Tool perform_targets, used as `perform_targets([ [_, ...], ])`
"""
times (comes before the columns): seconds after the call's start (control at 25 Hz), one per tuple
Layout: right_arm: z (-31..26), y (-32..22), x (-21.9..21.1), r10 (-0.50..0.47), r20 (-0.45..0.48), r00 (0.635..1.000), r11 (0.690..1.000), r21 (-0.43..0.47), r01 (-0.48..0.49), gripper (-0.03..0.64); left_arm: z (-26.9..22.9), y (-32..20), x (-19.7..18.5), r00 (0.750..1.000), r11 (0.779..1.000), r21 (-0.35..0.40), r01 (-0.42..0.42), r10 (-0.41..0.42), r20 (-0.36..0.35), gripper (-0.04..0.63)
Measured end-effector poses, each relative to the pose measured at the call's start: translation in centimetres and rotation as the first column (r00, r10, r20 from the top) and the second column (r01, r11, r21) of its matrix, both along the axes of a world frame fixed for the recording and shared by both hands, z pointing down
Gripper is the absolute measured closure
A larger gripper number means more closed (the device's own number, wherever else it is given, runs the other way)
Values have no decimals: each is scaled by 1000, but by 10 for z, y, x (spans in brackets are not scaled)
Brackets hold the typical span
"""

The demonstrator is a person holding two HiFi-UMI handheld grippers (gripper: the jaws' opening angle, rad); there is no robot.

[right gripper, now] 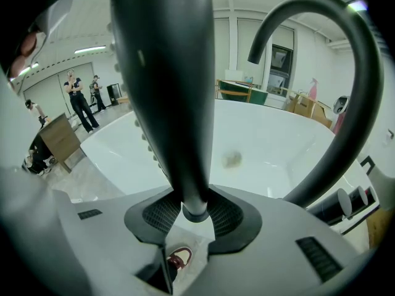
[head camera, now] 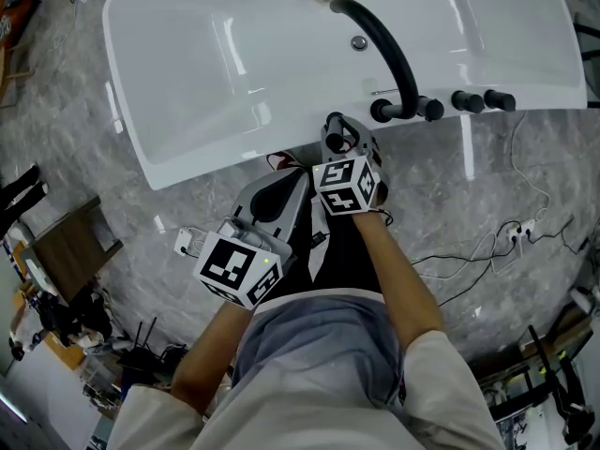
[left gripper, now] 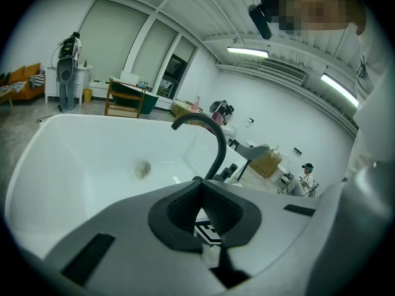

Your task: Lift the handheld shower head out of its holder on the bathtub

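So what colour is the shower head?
Black. The shower head shows best in the right gripper view.

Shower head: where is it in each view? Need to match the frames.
Head view: shower head just above centre, at the bathtub rim, in the right gripper.
Left gripper view: can't make it out.
Right gripper view: big dark shaft left of centre, its end between the jaws.
Shared landmark: curved black spout.

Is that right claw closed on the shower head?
Shut: the right claw clamps the upright shower head by its handle, touching on both sides.
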State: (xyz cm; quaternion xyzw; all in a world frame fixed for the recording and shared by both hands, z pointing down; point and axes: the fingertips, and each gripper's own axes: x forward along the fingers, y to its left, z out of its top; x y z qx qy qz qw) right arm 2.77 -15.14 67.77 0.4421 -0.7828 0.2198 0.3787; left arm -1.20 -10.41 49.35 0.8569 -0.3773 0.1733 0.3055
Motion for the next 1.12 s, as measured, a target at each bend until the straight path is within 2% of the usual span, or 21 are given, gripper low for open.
perform_targets([
  [1.12, -20, 12, 3, -23, -32, 999, 1000, -13, 22, 472, -12, -7, -13, 999, 999, 19, 32, -32, -29, 592],
])
